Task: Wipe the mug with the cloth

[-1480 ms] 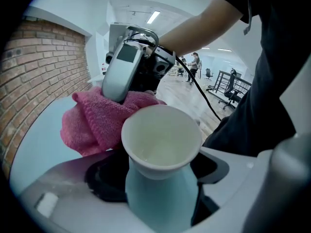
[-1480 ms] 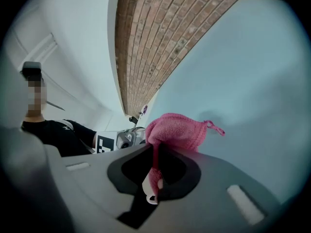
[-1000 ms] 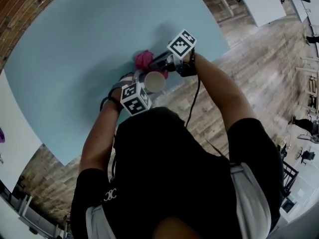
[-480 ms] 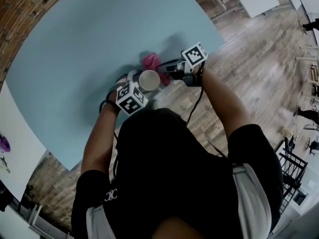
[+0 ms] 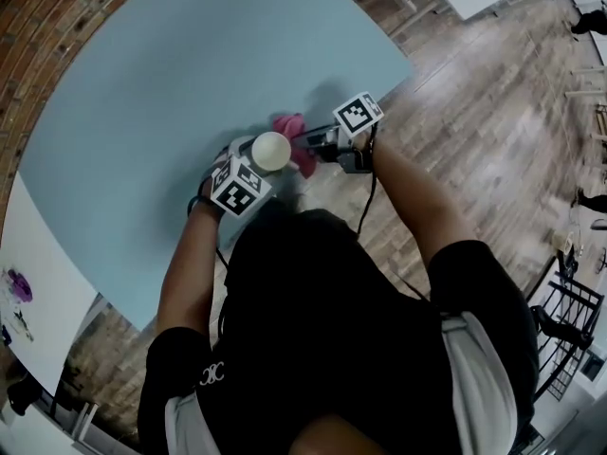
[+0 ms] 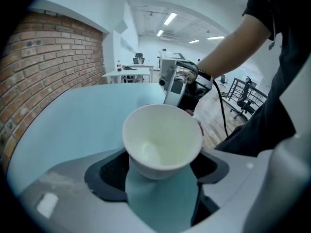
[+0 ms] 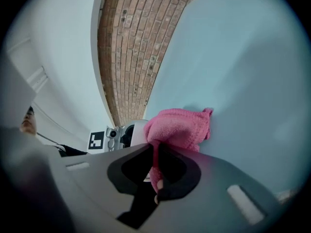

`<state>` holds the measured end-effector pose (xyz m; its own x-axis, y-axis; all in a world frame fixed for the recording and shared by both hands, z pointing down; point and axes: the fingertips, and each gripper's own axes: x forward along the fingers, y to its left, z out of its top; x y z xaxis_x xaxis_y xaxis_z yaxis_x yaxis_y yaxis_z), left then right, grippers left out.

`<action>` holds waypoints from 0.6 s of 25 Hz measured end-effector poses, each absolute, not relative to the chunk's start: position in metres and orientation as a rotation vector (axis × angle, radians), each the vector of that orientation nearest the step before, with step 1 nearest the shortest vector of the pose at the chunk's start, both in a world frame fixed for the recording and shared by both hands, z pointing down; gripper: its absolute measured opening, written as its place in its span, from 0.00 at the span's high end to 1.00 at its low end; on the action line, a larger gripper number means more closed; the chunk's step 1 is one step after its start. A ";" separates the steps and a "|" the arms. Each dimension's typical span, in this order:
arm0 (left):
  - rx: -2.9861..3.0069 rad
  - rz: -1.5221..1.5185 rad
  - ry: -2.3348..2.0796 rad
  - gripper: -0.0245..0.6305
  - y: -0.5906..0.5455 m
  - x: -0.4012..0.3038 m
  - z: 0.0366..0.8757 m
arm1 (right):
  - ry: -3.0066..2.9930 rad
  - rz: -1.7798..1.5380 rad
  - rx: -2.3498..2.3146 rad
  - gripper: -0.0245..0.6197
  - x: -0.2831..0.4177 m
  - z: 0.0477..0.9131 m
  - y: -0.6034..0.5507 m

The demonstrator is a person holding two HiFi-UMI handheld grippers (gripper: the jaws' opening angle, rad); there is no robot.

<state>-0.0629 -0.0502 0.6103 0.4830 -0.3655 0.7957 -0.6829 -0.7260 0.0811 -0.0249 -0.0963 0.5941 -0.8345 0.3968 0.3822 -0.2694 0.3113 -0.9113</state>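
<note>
Mug [image 5: 271,150] is off-white and sits in the left gripper [image 5: 254,161], whose jaws are clamped on the lower part of the mug body. In the left gripper view the mug [image 6: 163,140] has its mouth turned toward the camera. The inside is bare and pale, and no handle is visible from this angle. The left gripper [image 6: 163,168] has one jaw on each side of the mug base, with blue tabletop showing underneath.

Cloth [image 5: 292,127] is pink and bunched. It's held by the right gripper [image 5: 319,144], right against the far side of the mug. In the right gripper view the right gripper [image 7: 155,169] has its jaws closed on a fold of the cloth [image 7: 181,126]. The rest of the cloth bulges out past the tips and looks pressed onto the white mug wall [image 7: 136,130]. Contact seems likely, but the seam itself is hidden by the cloth.

Both grippers meet over the light blue table [image 5: 171,83], near the edge closest to the person. Wooden floor [image 5: 474,112] is to the right of the table. Brick wall [image 6: 43,76] runs along the table's far side.
</note>
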 end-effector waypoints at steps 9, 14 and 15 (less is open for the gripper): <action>2.247 1.079 -0.993 0.33 -0.054 -0.069 0.611 | -2.145 1.519 -0.402 0.91 -0.034 0.547 -0.062; 2.217 1.074 -1.033 0.34 -0.054 -0.067 0.609 | -2.164 1.516 -0.364 0.91 -0.031 0.552 -0.068; 2.214 1.076 -1.037 0.34 -0.054 -0.067 0.608 | -2.155 1.529 -0.332 0.91 -0.030 0.559 -0.071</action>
